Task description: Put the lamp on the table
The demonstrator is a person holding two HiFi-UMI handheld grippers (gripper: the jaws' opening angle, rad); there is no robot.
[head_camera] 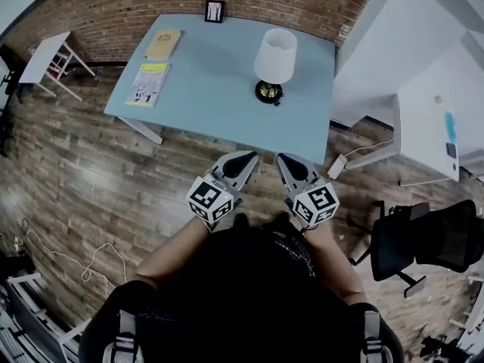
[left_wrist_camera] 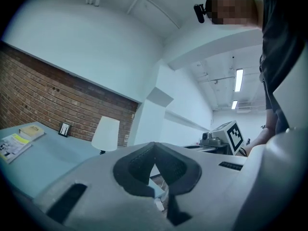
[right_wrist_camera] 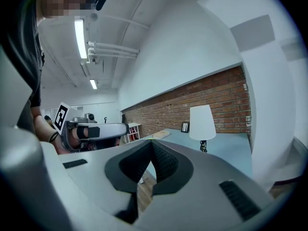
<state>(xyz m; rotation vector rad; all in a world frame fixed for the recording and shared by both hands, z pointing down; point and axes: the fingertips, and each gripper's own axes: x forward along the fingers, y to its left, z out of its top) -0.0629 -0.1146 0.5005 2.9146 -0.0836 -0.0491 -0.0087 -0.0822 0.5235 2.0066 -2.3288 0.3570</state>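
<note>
Left gripper [head_camera: 243, 159] held low in front of me over the wood floor [head_camera: 91, 172], jaws closed tip to tip with nothing between them; right gripper [head_camera: 287, 161] just beside it, likewise closed and empty. Both point toward the near edge of the blue table [head_camera: 219, 97] and sit short of it, touching nothing. Lamp [head_camera: 274, 60] stands upright on the table, toward its right end, white shade over a dark round base, well apart from either gripper. On the table's left end lie a yellowish book [head_camera: 163, 44] and, nearer me, a magazine [head_camera: 150, 84]; a small picture frame [head_camera: 215, 10] stands at the far edge against the brick wall [head_camera: 113, 6]. From the right gripper view the lamp shows beyond the closed jaws, to their right; from the left gripper view it shows to their left. Black office chair [head_camera: 427, 240] to my right, on the floor, clear of the table
</note>
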